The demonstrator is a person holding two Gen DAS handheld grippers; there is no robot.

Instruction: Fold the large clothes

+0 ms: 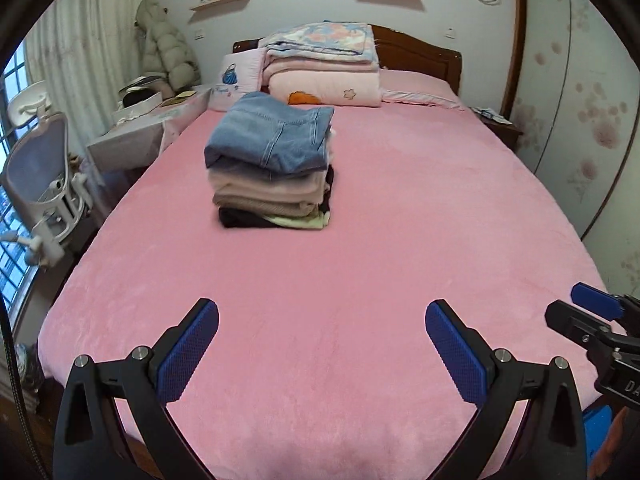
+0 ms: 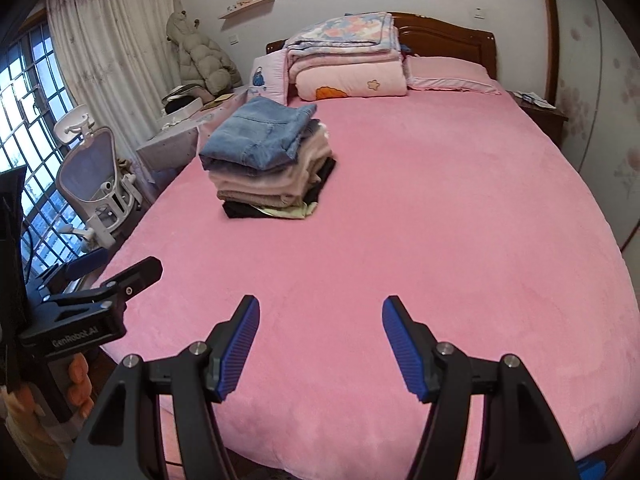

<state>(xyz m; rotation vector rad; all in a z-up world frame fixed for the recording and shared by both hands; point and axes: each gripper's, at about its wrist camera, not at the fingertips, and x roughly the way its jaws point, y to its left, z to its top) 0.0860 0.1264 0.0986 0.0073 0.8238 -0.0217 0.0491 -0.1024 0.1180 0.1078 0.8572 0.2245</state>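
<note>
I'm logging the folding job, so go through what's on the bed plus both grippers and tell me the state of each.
Left gripper: open, empty, over bare bedspread.
Right gripper: open, empty.
Stack of clothes: folded, piled neatly.
Jeans: folded, on top of the stack.
Quilts: folded, stacked at the headboard.
Pink bedspread: spread flat.

Both wrist views look forward and downward from the foot of the bed (image 1: 360,260), well back from the folded pile (image 1: 270,172). Each catches the other gripper at its edge; both share bed, pile, headboard (image 2: 448,34).
</note>
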